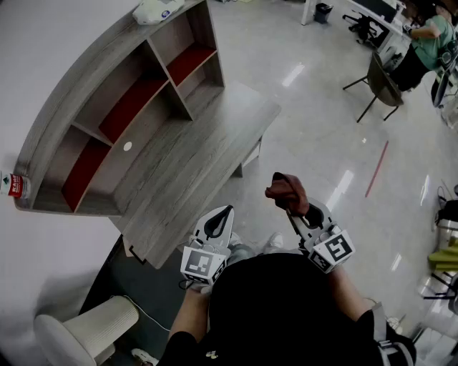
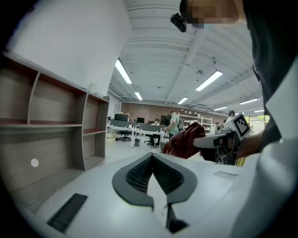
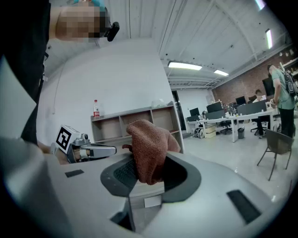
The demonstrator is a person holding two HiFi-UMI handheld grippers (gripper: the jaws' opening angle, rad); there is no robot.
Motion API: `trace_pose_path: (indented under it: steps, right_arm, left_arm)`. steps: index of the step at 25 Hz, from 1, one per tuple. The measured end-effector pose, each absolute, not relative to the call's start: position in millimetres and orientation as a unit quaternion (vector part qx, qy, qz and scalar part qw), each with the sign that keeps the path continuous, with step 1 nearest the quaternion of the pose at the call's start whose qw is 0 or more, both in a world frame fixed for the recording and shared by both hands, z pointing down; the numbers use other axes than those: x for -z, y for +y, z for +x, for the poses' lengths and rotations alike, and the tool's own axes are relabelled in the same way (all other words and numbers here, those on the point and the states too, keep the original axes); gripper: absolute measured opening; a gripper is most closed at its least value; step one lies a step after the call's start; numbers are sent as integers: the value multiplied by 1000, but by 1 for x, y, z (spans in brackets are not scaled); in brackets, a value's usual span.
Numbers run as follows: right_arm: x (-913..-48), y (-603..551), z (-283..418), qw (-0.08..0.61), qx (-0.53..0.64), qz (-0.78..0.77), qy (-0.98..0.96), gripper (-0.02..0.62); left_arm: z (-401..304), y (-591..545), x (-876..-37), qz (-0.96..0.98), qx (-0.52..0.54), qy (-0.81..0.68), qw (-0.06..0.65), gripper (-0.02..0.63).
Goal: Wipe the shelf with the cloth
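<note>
Right gripper view shows the right gripper (image 3: 146, 173) with its two jaws pressed onto a rust-brown terry cloth (image 3: 150, 142). The cloth is pinched near its lower fold, and the rest bunches up above the jaw tips. In the left gripper view, the left gripper (image 2: 152, 163) has its jaws pressed together to a point with nothing between them.

Both grippers are held close to the person's body at the near side. They hang over the pale glossy floor (image 1: 322, 121), the left one just off the near corner of the grey wood-grain desk top (image 1: 193, 171). The cloth is up in the air, touching neither desk nor shelf.

The grey wood-grain shelf unit with red-lined compartments (image 1: 86, 78) stands on the far left of that desk against the white wall, well apart from the cloth. A small bottle with a red label (image 1: 14, 186) sits on its top at the left end, and a pale bundle (image 1: 157, 8) at the far end.

By my reading, only the first part is done: the cloth is in hand. No wiping contact shows, so the carry to the shelf and the passes over its boards and compartments all seem to remain.
</note>
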State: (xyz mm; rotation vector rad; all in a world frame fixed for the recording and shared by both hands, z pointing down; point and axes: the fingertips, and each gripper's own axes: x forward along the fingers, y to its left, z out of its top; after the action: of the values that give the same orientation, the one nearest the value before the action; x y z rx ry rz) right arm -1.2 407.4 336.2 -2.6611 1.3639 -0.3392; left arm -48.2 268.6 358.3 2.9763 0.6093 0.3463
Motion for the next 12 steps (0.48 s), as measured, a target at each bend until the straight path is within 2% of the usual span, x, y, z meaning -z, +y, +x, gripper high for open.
trace_pose_path:
  steps: [12]
  right_arm:
    - [-349, 381, 8, 49, 124, -901, 412, 104]
  left_arm:
    - [-33, 241, -358, 964, -110, 237, 44, 8]
